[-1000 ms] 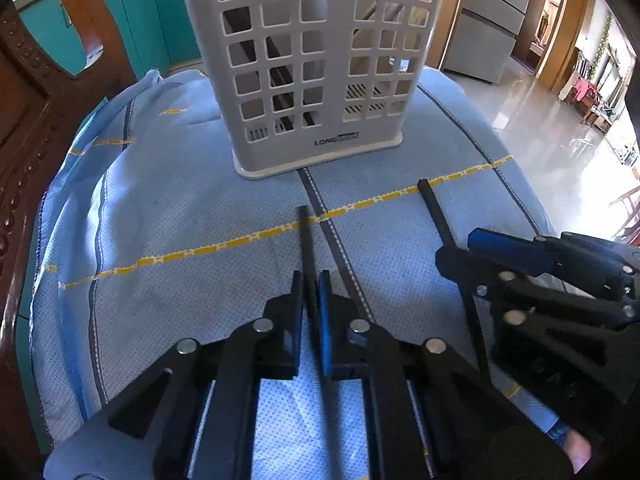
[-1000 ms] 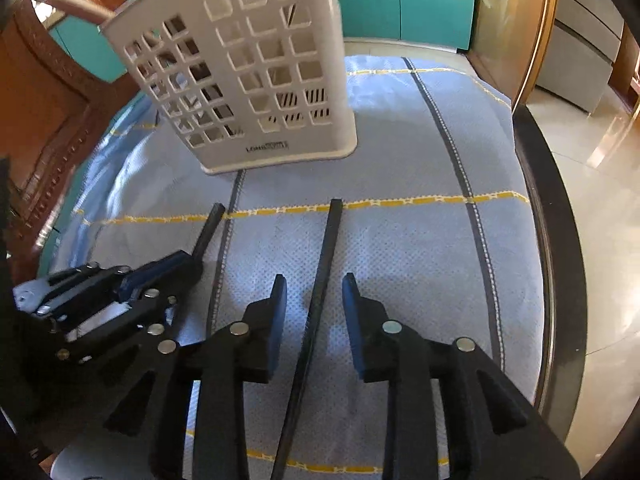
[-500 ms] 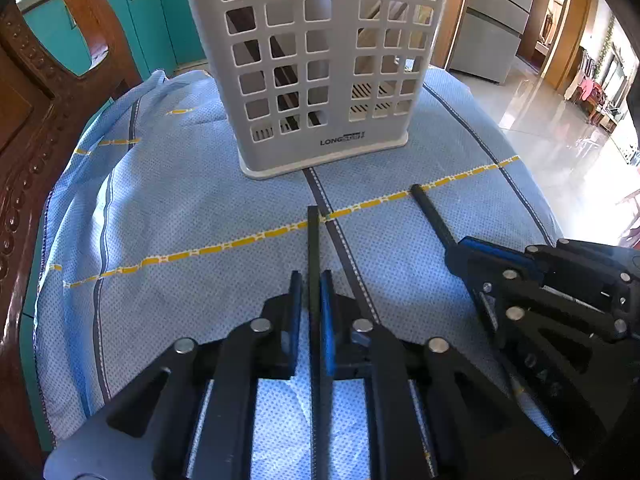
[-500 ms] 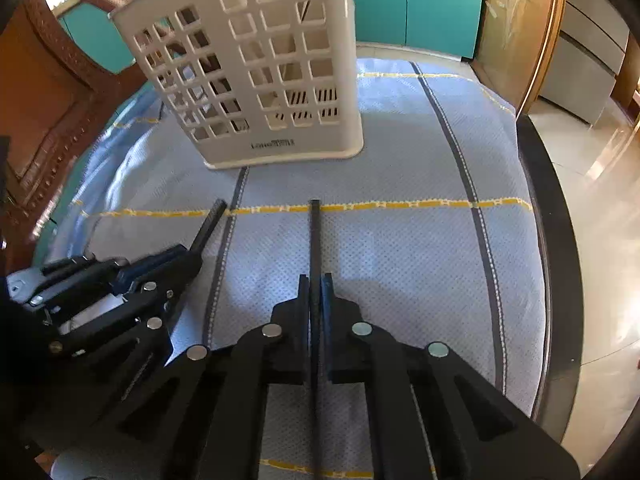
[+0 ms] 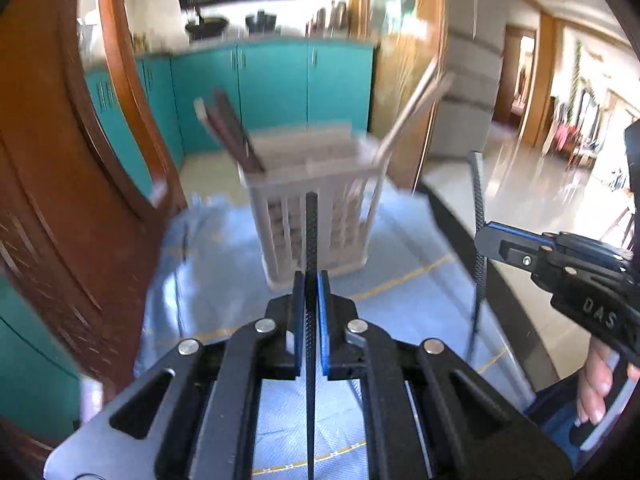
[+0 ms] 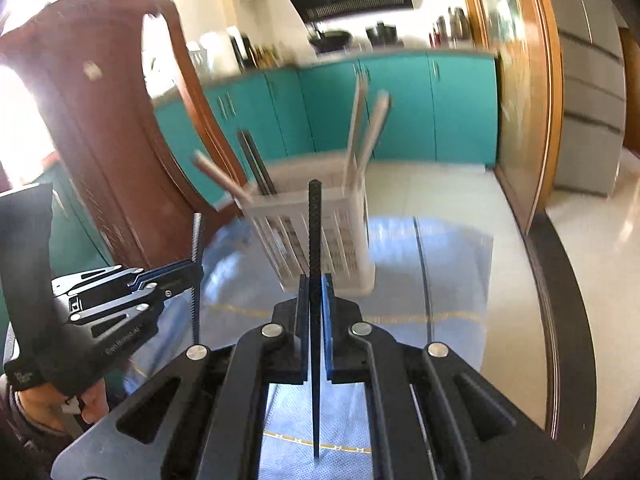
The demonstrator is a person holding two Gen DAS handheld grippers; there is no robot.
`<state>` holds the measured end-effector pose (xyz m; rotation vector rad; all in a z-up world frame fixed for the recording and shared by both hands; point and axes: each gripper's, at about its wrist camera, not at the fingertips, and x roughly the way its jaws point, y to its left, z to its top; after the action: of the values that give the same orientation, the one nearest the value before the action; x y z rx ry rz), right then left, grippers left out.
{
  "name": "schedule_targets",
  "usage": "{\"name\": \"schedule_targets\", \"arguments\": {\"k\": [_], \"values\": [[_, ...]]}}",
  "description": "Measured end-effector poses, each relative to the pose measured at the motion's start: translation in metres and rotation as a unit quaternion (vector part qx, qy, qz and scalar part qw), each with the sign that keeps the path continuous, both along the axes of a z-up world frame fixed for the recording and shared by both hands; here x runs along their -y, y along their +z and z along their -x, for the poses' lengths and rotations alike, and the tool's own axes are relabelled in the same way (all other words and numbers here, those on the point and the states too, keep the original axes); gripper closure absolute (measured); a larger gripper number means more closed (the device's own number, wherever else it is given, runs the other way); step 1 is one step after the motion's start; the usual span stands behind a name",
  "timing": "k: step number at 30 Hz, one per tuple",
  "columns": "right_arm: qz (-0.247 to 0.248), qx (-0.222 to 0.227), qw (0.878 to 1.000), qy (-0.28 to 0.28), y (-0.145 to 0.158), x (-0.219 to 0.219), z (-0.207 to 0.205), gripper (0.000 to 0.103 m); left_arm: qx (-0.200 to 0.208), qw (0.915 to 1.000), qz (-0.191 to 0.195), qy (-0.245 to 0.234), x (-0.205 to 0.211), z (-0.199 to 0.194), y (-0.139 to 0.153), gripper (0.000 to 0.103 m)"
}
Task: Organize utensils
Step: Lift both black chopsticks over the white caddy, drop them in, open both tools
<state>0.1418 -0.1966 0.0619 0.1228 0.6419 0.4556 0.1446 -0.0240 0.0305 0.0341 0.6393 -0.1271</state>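
Observation:
My left gripper (image 5: 311, 280) is shut on a black chopstick (image 5: 311, 236) and holds it upright above the blue cloth. My right gripper (image 6: 315, 284) is shut on a second black chopstick (image 6: 314, 232), also upright. Each gripper shows in the other's view: the right one (image 5: 486, 240) at the right, the left one (image 6: 192, 270) at the left. The white slotted utensil basket (image 5: 316, 216) stands ahead on the cloth, also in the right wrist view (image 6: 320, 236). It holds several chopsticks leaning out of its top.
The blue checked cloth (image 5: 224, 280) covers a round table with a dark rim (image 6: 560, 300). A brown wooden chair back (image 5: 60, 180) rises at the left. Teal kitchen cabinets (image 5: 272, 88) stand behind, and shiny floor lies to the right.
Both grippers have lifted their chopsticks off the cloth and tilted up, so the sticks now stand upright. The right gripper closed on its chopstick within the last second. The basket looks farther away.

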Motion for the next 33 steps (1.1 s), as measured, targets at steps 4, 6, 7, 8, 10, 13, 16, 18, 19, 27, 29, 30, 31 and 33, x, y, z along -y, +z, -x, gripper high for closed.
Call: {"name": "schedule_targets", "arguments": {"k": [4, 6, 7, 8, 10, 13, 16, 18, 19, 27, 29, 30, 31, 33], "values": [[-0.014, 0.035, 0.999, -0.003, 0.031, 0.007, 0.003, 0.097, 0.037, 0.9992, 0.012, -0.002, -0.004, 0.012, 0.032, 0.096], [-0.023, 0.054, 0.998, -0.006, 0.05, 0.008, -0.003, 0.097, 0.055, 0.9984, 0.011, -0.001, -0.006, 0.01, 0.049, 0.096], [-0.027, 0.058, 0.998, -0.009, 0.058, 0.008, -0.008, 0.097, 0.063, 0.9979, 0.012, -0.001, -0.007, 0.01, 0.057, 0.096], [-0.034, 0.062, 0.997, -0.011, 0.067, 0.01, -0.013, 0.097, 0.073, 0.9972, 0.015, -0.002, -0.009, 0.006, 0.069, 0.096], [-0.051, 0.076, 0.996, -0.014, 0.086, 0.011, -0.029, 0.097, 0.087, 0.9958, 0.027, -0.002, -0.012, 0.004, 0.088, 0.096], [-0.063, 0.086, 0.994, -0.024, 0.107, 0.011, -0.049, 0.097, 0.108, 0.9928, 0.05, -0.01, -0.015, -0.009, 0.123, 0.096], [-0.083, 0.087, 0.992, -0.039, 0.117, 0.01, -0.069, 0.097, 0.131, 0.9891, 0.068, -0.005, -0.021, -0.021, 0.147, 0.096], [-0.106, 0.092, 0.989, -0.053, 0.122, 0.012, -0.083, 0.097, 0.15, 0.9854, 0.082, 0.001, -0.024, -0.031, 0.16, 0.096], [-0.115, 0.095, 0.987, -0.057, 0.123, 0.013, -0.089, 0.097, 0.157, 0.984, 0.085, 0.004, -0.025, -0.034, 0.164, 0.096], [-0.083, 0.118, 0.985, -0.095, 0.096, 0.0, -0.122, 0.097, 0.197, 0.9748, 0.088, 0.058, -0.036, -0.092, 0.143, 0.096], [-0.063, 0.11, 0.988, -0.089, 0.083, -0.008, -0.127, 0.097, 0.172, 0.9795, 0.081, 0.066, -0.042, -0.106, 0.125, 0.096], [-0.051, 0.106, 0.989, -0.086, 0.076, -0.013, -0.129, 0.097, 0.157, 0.9824, 0.076, 0.066, -0.04, -0.114, 0.116, 0.096], [-0.043, 0.103, 0.99, -0.083, 0.072, -0.017, -0.128, 0.097, 0.148, 0.9842, 0.071, 0.066, -0.041, -0.119, 0.111, 0.096], [-0.026, 0.099, 0.992, -0.073, 0.063, -0.023, -0.125, 0.096, 0.133, 0.987, 0.06, 0.066, -0.039, -0.125, 0.101, 0.096]]}}
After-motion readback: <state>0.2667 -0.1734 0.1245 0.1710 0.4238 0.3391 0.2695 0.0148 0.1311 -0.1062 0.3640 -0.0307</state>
